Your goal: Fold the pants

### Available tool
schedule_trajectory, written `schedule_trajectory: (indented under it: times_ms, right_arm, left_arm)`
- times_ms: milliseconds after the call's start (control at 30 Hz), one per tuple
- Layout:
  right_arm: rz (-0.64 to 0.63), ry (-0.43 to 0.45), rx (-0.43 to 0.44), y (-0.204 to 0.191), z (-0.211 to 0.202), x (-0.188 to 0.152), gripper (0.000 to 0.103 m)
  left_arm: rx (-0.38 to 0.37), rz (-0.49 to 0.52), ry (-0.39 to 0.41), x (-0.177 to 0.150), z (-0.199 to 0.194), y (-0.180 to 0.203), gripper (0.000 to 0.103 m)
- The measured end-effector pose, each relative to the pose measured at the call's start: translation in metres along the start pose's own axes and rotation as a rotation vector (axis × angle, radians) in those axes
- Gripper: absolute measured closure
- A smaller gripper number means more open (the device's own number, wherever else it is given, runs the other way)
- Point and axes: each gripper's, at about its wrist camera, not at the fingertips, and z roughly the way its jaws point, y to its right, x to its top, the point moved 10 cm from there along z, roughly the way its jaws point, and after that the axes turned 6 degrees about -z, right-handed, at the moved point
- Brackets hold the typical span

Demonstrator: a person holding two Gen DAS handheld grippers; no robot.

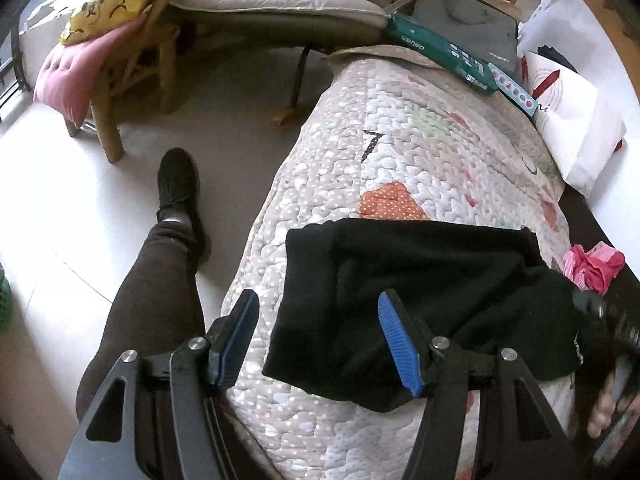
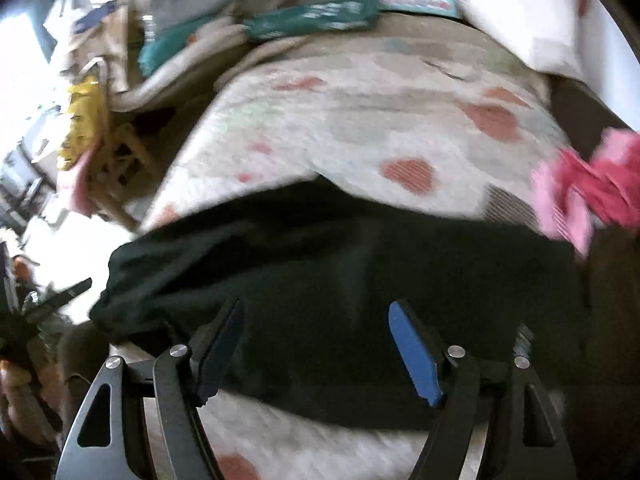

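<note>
Blue-padded left gripper [image 1: 320, 340] hangs with jaws apart, clamping nothing, over the near edge of the folded black fabric pants [image 1: 408, 292]. These lie on the quilted patchwork bedspread [image 1: 360, 120]. Right gripper [image 2: 316, 348] is likewise spread and empty above them. Crumpled pink cloth [image 1: 592, 264] sits at three o'clock.

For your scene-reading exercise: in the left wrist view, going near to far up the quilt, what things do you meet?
Black pants → orange patch → black "7" mark → green box → grey case.
</note>
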Motion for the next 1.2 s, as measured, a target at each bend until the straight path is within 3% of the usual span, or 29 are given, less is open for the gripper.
schedule_trajectory:
  times_ms: [133, 233, 433, 533, 633, 700, 733, 933, 1033, 1200]
  right_arm:
    - [0.001, 0.02, 0.175, -0.039, 0.034, 0.037, 0.024]
    - [0.034, -0.054, 0.195, -0.053, 0.079, 0.052, 0.024]
    - [0.027, -0.147, 0.022, -0.038, 0.146, 0.074, 0.024]
    - [0.028, -0.136, -0.007, -0.039, 0.144, 0.085, 0.024]
    - [-0.064, -0.061, -0.029, -0.055, 0.122, 0.099, 0.024]
    - [-0.114, -0.034, 0.041, -0.078, 0.109, 0.103, 0.024]
    - [-0.143, -0.042, 0.119, -0.099, 0.107, 0.103, 0.024]
    - [-0.34, -0.161, 0.409, -0.198, 0.116, 0.081, 0.024]
    - [-0.483, -0.224, 0.468, -0.238, 0.125, 0.061, 0.024]
    - [-0.673, -0.315, 0.427, -0.267, 0.156, 0.042, 0.024]
  left_arm:
    - [0.009, 0.028, 0.009, -0.004, 0.0, 0.006, 0.042]
    - [0.01, 0.027, 0.01, -0.004, 0.0, 0.006, 0.042]
    - [-0.008, -0.048, 0.011, 0.001, -0.001, -0.012, 0.042]
    - [-0.051, -0.127, 0.002, 0.004, 0.0, -0.027, 0.042]
    - [-0.14, -0.207, -0.018, 0.001, 0.005, -0.031, 0.042]
    - [-0.173, -0.22, -0.027, -0.004, 0.008, -0.028, 0.042]
    - [-0.191, -0.224, -0.029, -0.006, 0.01, -0.025, 0.042]
    - [-0.244, -0.226, -0.032, -0.021, 0.013, -0.022, 0.042]
    - [-0.267, -0.243, -0.035, -0.025, 0.015, -0.025, 0.042]
    - [-0.289, -0.251, -0.039, -0.027, 0.019, -0.027, 0.042]
